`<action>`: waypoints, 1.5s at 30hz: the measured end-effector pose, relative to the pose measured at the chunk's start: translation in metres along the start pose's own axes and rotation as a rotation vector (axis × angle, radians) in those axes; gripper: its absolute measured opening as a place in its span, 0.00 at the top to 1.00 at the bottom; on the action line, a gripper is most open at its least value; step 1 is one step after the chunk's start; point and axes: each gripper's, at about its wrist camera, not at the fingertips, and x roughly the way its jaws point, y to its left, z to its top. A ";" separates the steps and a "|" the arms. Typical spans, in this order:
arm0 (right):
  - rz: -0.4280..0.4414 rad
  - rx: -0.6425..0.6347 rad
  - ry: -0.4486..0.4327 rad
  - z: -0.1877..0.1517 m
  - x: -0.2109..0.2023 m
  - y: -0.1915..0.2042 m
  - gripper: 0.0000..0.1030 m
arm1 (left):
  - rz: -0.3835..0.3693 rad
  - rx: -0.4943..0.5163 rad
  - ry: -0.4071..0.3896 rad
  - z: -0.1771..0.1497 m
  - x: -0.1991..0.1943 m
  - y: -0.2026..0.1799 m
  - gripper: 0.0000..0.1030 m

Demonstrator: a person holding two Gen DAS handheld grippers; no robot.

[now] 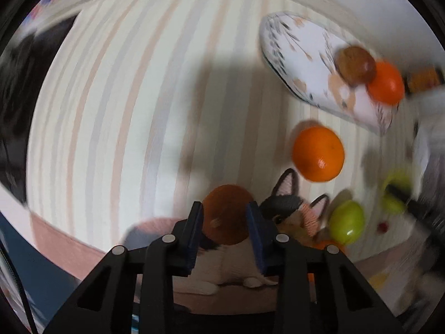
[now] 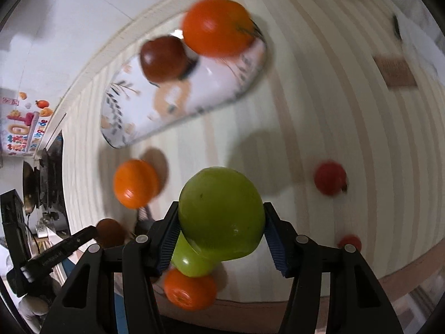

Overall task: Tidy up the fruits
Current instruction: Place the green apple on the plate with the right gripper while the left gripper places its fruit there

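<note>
My left gripper (image 1: 225, 220) is shut on a brown round fruit (image 1: 226, 217) above the striped tablecloth (image 1: 111, 111). My right gripper (image 2: 221, 222) is shut on a green apple (image 2: 221, 214); the apple and gripper also show at the right of the left wrist view (image 1: 396, 194). A floral oblong plate (image 1: 306, 64) holds a brown fruit (image 1: 356, 65) and an orange fruit (image 1: 385, 82); the plate also shows in the right wrist view (image 2: 172, 103). Loose oranges (image 1: 318, 153) (image 2: 135, 182) (image 2: 189, 289) and a second green apple (image 1: 346, 225) (image 2: 192, 261) lie on the cloth.
A red tomato-like fruit (image 2: 329, 178) and a smaller red one (image 2: 350, 242) lie right of my right gripper. A cat-figure item (image 1: 292, 211) sits by my left gripper. A brown card (image 2: 395, 72) lies far right. The table's front edge (image 2: 403, 272) is near.
</note>
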 end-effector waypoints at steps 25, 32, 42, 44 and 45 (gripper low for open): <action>0.056 -0.013 -0.030 0.011 -0.002 0.015 0.42 | -0.112 0.053 -0.120 0.028 -0.036 -0.048 0.50; 0.025 -0.051 -0.099 0.050 -0.004 0.037 0.42 | -0.099 0.087 -0.178 0.102 -0.058 -0.060 0.50; -0.088 -0.079 -0.062 0.087 0.035 0.044 0.42 | -0.047 0.068 -0.037 0.168 0.002 -0.057 0.49; -0.096 -0.067 -0.058 0.090 0.038 0.042 0.42 | -0.036 0.070 -0.018 0.173 0.009 -0.056 0.49; -0.096 -0.061 -0.057 0.090 0.039 0.041 0.42 | -0.029 0.069 -0.013 0.174 0.013 -0.056 0.49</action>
